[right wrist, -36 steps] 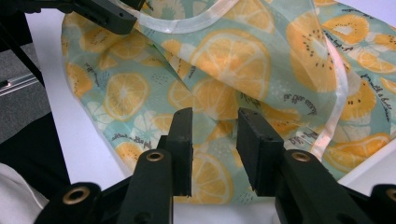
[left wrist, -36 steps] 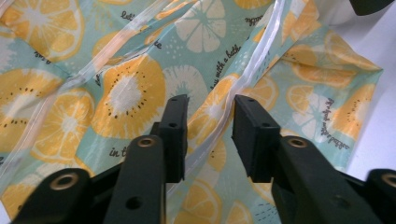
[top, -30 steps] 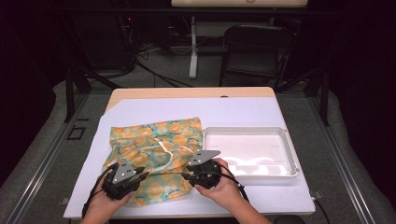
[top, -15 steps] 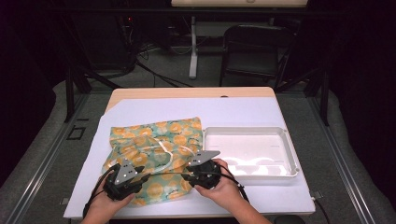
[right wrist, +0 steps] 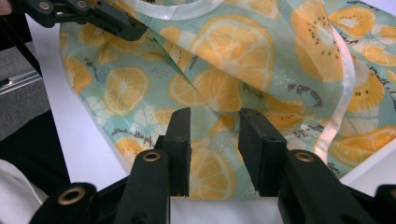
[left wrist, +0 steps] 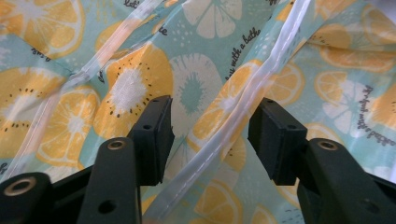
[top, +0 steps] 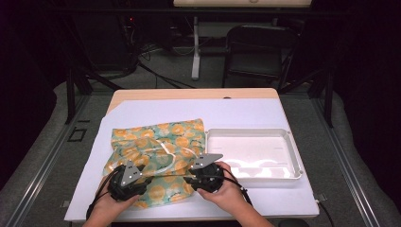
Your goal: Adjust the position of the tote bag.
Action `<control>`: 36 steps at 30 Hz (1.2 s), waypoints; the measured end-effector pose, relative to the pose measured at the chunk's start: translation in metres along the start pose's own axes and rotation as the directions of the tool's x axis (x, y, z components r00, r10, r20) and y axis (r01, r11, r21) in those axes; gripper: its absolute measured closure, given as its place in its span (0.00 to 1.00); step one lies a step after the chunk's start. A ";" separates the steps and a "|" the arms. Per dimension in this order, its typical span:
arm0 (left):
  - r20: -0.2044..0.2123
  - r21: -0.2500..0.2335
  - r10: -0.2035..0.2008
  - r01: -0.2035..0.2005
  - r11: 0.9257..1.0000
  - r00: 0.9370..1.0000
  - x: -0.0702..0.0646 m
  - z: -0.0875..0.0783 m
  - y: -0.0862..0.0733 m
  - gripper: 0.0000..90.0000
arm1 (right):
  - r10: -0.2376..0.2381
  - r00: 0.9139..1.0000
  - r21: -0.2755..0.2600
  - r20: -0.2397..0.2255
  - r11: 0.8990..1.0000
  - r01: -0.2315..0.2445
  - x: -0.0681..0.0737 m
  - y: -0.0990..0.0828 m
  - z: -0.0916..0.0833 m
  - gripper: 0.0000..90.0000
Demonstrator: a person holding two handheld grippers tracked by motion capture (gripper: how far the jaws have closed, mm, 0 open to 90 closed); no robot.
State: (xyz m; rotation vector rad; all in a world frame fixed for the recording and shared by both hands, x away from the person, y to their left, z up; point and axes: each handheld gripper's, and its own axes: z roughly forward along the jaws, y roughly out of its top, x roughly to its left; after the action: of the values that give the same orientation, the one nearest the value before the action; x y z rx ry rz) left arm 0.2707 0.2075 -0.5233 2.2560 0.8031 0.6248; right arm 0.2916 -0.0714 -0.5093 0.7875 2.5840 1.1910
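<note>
I've got the fruit-print cloth [top: 158, 156] spread over the left half of the tabletop [top: 246, 111], its near edge reaching toward the front edge and its right side lying just beside the white tray [top: 295, 163], which sits on the right half. My left claw [top: 137, 177] is down at the cloth's near left corner, and its jaws have just been opening: in the left gripper view they stand apart over the fabric [left wrist: 205, 88], with a pale translucent hem strip [left wrist: 243, 116] running up between them, and the pads aren't pressing on it. My right claw [top: 196, 177] sits at the cloth's near right part, close to the tray's near left corner. In the right gripper view its two jaws stand partway apart, with a raised fold of the cloth [right wrist: 219, 93] rising between them; I can't tell whether the pads are actually pinching that fold or just flanking it. Up in that same view's top left corner I see the left claw [right wrist: 116, 21] resting on the cloth's far side, beside a loop of white hem [right wrist: 182, 11]. Both hands come in from the tabletop's front edge, cables trailing behind them.
</note>
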 end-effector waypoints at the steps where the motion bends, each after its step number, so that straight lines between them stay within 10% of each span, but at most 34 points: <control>1: 0.001 0.009 0.006 -0.006 1.000 1.000 0.000 0.001 0.000 0.57 | -0.002 1.000 0.003 0.002 1.000 0.002 0.000 0.000 0.000 0.72; 19: 0.053 0.041 0.023 -0.025 0.999 0.998 0.000 -0.003 0.001 0.95 | 0.002 1.000 -0.004 0.014 1.000 -0.002 -0.001 -0.003 -0.003 0.71; 36: 0.059 0.017 0.021 -0.022 1.000 0.998 -0.002 -0.015 0.001 1.00 | 0.004 1.000 -0.003 0.008 1.000 -0.004 -0.004 -0.003 -0.002 0.71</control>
State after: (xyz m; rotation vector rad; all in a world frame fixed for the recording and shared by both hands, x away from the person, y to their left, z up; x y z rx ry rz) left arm 0.2606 0.2114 -0.5128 2.2907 0.7590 0.5610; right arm 0.2936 -0.0764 -0.5104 0.7950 2.5751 1.1898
